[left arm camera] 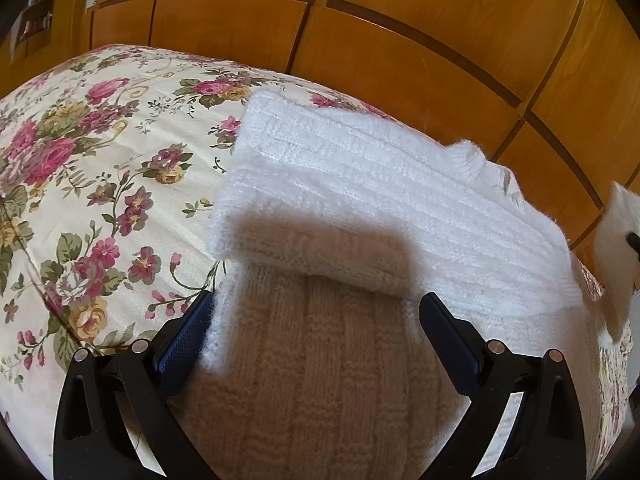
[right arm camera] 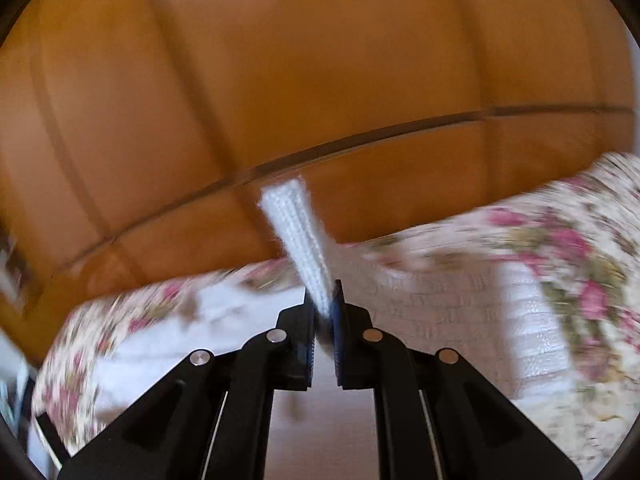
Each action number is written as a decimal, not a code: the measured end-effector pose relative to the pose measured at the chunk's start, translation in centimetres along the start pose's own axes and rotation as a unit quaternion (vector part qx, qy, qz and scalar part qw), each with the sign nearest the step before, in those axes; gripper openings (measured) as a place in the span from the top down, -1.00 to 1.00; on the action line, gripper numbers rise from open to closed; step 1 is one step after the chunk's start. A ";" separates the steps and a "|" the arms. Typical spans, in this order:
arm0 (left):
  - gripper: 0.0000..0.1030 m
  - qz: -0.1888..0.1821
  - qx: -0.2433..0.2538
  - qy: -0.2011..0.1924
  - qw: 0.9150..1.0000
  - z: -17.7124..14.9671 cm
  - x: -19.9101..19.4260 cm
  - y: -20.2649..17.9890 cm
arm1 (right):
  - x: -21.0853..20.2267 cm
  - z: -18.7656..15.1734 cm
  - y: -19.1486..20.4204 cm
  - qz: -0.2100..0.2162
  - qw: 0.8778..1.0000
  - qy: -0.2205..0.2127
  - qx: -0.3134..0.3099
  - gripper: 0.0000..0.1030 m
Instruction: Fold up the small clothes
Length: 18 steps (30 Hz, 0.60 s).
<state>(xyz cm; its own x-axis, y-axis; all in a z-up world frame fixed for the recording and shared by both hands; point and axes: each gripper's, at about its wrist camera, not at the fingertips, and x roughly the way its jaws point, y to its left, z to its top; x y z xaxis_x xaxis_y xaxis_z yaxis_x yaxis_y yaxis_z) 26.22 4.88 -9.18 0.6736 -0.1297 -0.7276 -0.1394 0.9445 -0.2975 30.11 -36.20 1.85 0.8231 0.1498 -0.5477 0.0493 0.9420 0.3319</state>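
Note:
A white knitted sweater [left arm camera: 360,184] lies partly folded on the floral bedspread [left arm camera: 80,168]. My left gripper [left arm camera: 316,312] is open, with its blue-padded fingers [left arm camera: 188,332] spread on either side of a knitted sleeve part that lies between them. My right gripper [right arm camera: 323,304] is shut on a white knitted piece [right arm camera: 296,224] of the sweater and holds it lifted above the bed. That lifted piece also shows at the right edge of the left wrist view [left arm camera: 616,256]. The right wrist view is blurred.
Wooden wardrobe doors [left arm camera: 400,40] stand close behind the bed. The bed's edge [left arm camera: 608,400] runs down the right side, with floor below it [right arm camera: 320,432]. A shelf [left arm camera: 36,20] hangs at the far left.

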 end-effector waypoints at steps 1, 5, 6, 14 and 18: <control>-0.92 0.000 0.000 0.000 1.000 0.0 0.0 0.0 | 0.7 -0.8 1.6 0.013 1.000 0.009 -0.019 0.87; -0.92 0.001 0.000 -0.001 1.000 0.0 0.0 -0.1 | 3.6 -4.7 6.1 0.058 0.994 0.056 -0.071 0.86; -0.92 0.001 0.000 -0.001 1.000 0.0 0.0 -0.1 | 4.1 -5.5 6.7 0.064 0.993 0.066 -0.077 0.84; -0.92 0.003 -0.001 -0.002 1.000 0.0 0.0 -0.2 | 4.7 -9.6 7.4 0.083 0.983 0.110 -0.122 -0.11; -0.92 0.004 -0.001 -0.002 1.000 0.0 0.1 -0.2 | 1.4 -9.4 5.0 0.050 0.989 0.077 -0.113 -0.34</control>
<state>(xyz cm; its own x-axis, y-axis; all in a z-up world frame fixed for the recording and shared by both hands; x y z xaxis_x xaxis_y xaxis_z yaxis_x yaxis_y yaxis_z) 26.29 4.64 -9.15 0.6749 -0.1220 -0.7278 -0.1450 0.9451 -0.2929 26.25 -28.44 -4.47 0.7212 0.2728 -0.6367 -0.1693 0.9607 0.2199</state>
